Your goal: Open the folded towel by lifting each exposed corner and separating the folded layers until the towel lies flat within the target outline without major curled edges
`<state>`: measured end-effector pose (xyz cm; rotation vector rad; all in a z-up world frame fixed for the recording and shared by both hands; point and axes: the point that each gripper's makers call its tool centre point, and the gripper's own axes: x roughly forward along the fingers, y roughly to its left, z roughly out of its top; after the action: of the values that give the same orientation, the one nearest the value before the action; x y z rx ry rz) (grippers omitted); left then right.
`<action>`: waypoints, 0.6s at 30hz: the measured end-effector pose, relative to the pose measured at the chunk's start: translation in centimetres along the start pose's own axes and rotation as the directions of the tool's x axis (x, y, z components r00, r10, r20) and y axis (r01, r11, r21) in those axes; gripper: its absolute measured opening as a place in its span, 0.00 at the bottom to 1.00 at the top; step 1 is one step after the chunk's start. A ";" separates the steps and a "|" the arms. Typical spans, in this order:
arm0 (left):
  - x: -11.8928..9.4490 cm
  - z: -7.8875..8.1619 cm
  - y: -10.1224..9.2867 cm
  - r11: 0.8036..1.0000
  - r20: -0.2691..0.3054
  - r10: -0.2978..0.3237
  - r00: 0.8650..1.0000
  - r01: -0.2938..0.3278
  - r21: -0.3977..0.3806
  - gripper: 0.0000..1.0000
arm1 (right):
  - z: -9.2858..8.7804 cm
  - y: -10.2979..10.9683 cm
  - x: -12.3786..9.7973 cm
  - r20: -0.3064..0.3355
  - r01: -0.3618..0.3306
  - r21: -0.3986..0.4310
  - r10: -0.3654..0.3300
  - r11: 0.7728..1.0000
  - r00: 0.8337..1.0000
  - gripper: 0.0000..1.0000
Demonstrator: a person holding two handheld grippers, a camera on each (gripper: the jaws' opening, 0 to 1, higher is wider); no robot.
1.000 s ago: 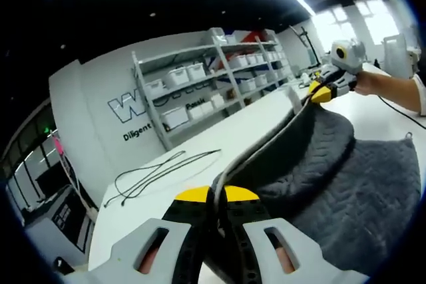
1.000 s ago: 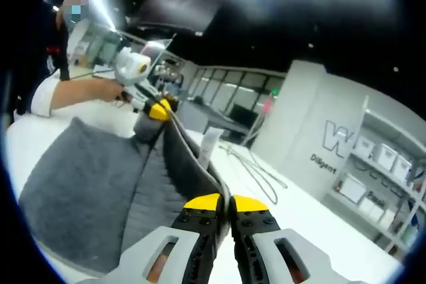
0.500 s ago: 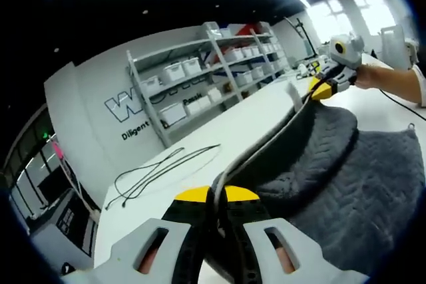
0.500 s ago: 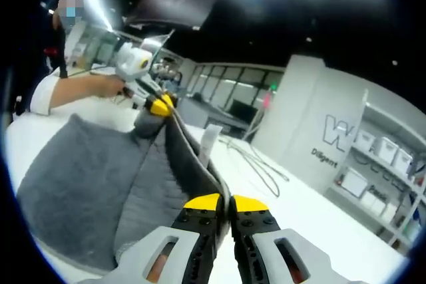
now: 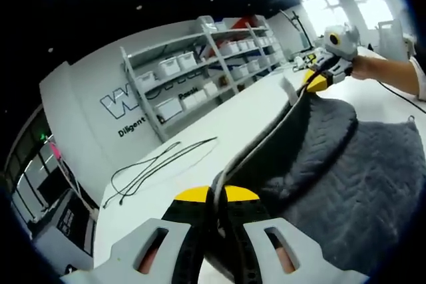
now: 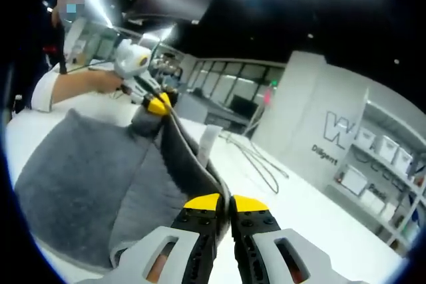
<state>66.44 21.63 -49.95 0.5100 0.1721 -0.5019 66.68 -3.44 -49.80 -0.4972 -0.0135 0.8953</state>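
Between both grippers, a grey towel [image 5: 353,164] hung stretched over the white table [image 5: 219,124].
Its raised edge ran from the left gripper [image 5: 215,199], jaws clenched on one corner, to the right gripper [image 6: 223,203], jaws clenched on another; a black cable [image 5: 156,167] lay beyond, left of the left jaws.

A white desk [image 5: 200,164] carries a thin black cable [image 5: 156,167] lying in loose loops on its surface. Behind the desk, grey metal shelving [image 5: 200,64] stands against a white wall [image 5: 86,91] and holds white storage bins [image 5: 170,66]. The wall bears dark lettering [image 6: 336,131]. Bright windows [image 5: 346,8] occupy the far end of the room.
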 end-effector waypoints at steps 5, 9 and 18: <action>0.3 -0.3 0.2 1.000 -0.008 -0.003 1.000 0.003 -0.003 0.06 | -0.2 -0.2 0.4 -0.009 -0.001 -0.005 0.001 1.000 1.000 0.02; 0.6 -0.4 0.4 1.000 -0.014 -0.006 1.000 0.006 -0.007 0.06 | -0.3 -0.4 0.7 -0.015 0.006 -0.008 -0.006 1.000 1.000 0.02; 1.1 -0.9 0.3 1.000 -0.035 -0.025 0.999 0.024 -0.008 0.06 | -0.7 -0.7 1.2 -0.017 0.019 0.003 -0.018 1.000 1.000 0.02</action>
<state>67.50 21.90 -50.86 0.5101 0.2137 -0.5163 68.13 -3.20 -50.39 -0.5009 -0.0009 0.8727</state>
